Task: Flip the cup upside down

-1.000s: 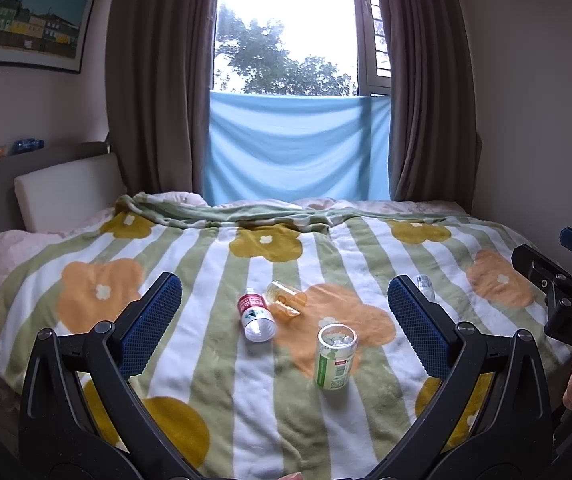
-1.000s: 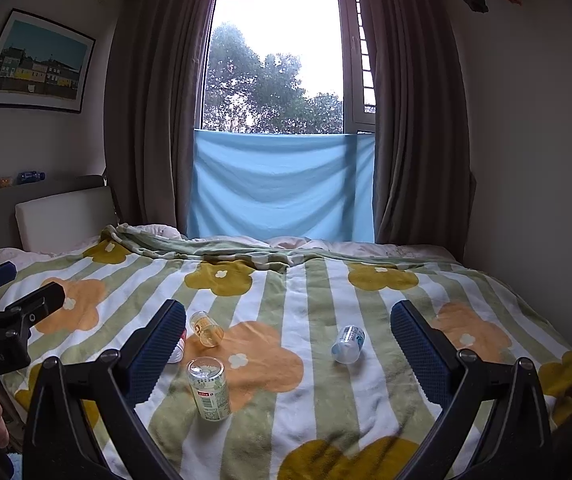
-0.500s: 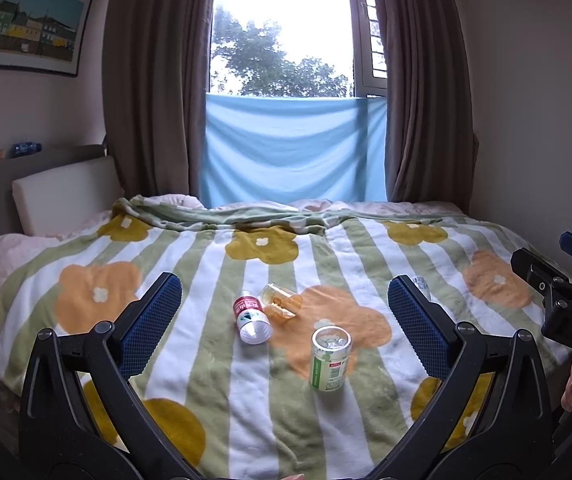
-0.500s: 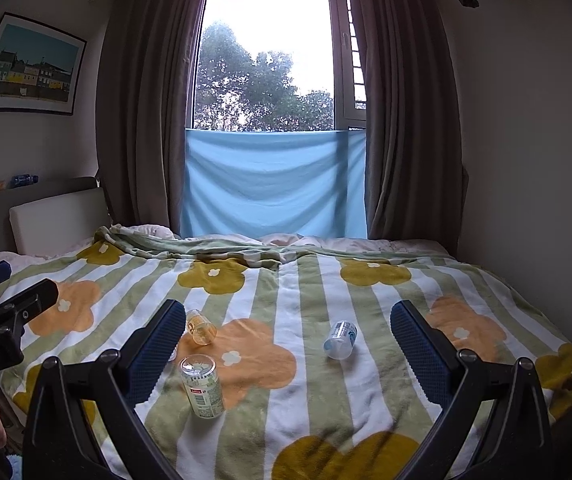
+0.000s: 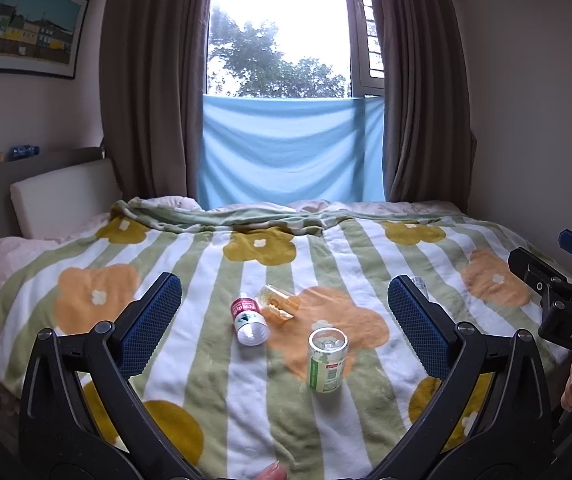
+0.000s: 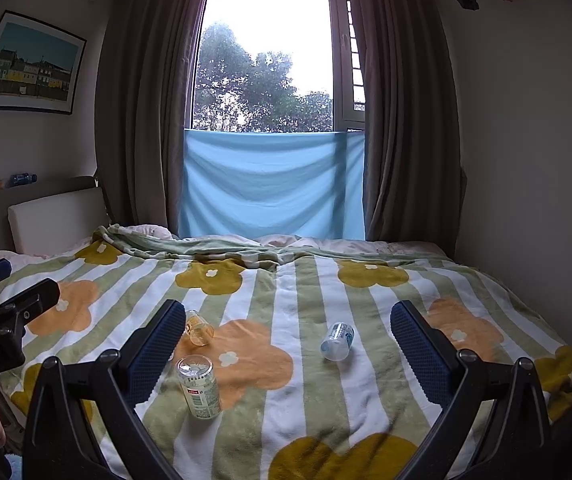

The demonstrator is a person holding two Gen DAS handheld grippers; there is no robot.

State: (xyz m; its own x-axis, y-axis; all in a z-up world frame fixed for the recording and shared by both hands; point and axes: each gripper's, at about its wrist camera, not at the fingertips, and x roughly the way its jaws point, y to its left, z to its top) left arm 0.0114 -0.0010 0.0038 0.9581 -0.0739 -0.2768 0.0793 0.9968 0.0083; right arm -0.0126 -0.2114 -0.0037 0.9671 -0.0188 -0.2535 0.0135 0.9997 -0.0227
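Bedroom setting: bed covered by a striped green-and-white blanket (image 5: 213,360) with yellow and orange flower prints; window behind with brown curtains (image 5: 153,80) and a blue cloth (image 5: 290,152) hung across its lower part; framed picture (image 5: 25,24) on the left wall.

4 small containers on the blanket:
- Cup with green label (image 5: 326,354) (image 6: 199,385): standing roughly upright, slightly tilted, open clear mouth facing up, on the edge of an orange flower print.
- Red-labelled bottle (image 5: 249,317): lying on its side, just left of the amber one.
- Amber clear cup (image 5: 279,304) (image 6: 199,327): on its side, touching or nearly touching the red-labelled bottle.
- Blue-labelled bottle (image 6: 338,340): on its side, well apart to the right; in the left wrist view mostly hidden behind the gripper's right pad.

Left gripper (image 5: 283,320): jaws spread wide, empty, hovering above the blanket, cup between the pads' lines of sight but not touched.

Right gripper (image 6: 286,338): jaws also spread wide, empty, above the blanket; cup sits near its left pad, no contact.
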